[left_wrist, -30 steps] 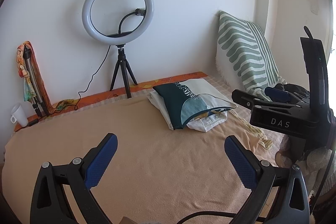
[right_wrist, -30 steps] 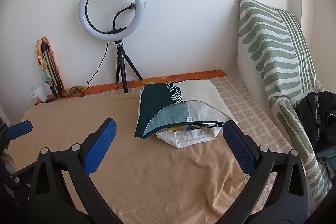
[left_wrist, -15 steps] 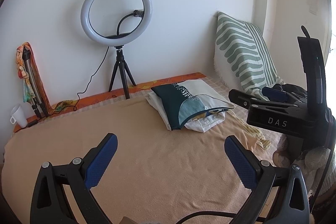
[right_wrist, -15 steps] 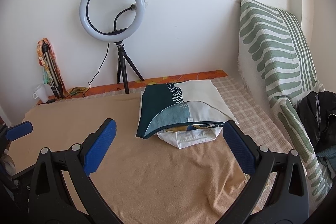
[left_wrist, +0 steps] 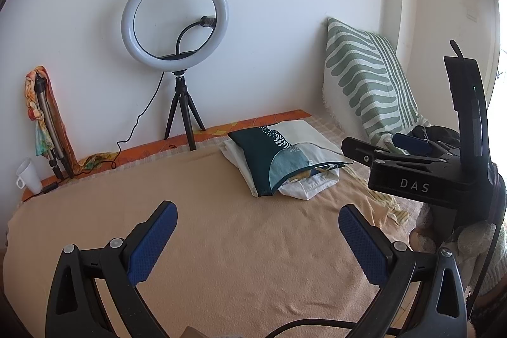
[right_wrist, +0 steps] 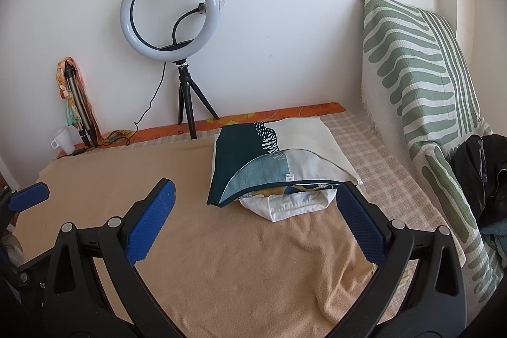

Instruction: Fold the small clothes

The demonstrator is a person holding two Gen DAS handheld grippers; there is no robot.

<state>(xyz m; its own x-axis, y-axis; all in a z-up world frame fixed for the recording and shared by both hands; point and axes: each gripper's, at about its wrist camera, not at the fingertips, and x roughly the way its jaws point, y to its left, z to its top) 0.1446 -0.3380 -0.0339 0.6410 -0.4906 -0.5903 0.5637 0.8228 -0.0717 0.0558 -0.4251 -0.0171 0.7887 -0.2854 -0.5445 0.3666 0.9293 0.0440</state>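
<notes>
While both tongs, the left gripper and right gripper, hover with fingers spread apart and empty, the folded clothes stack lies ahead on the peach blanket. Its long axis seems to run toward the wall, open edge facing the grippers, well beyond the left one and near the right fingertips.

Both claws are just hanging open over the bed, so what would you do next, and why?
Probably reach the right claw forward to the white garment poking out under the patterned cushion cover. Both claws are open and empty, the left claw too, and the peach blanket offers room for folding.
</notes>
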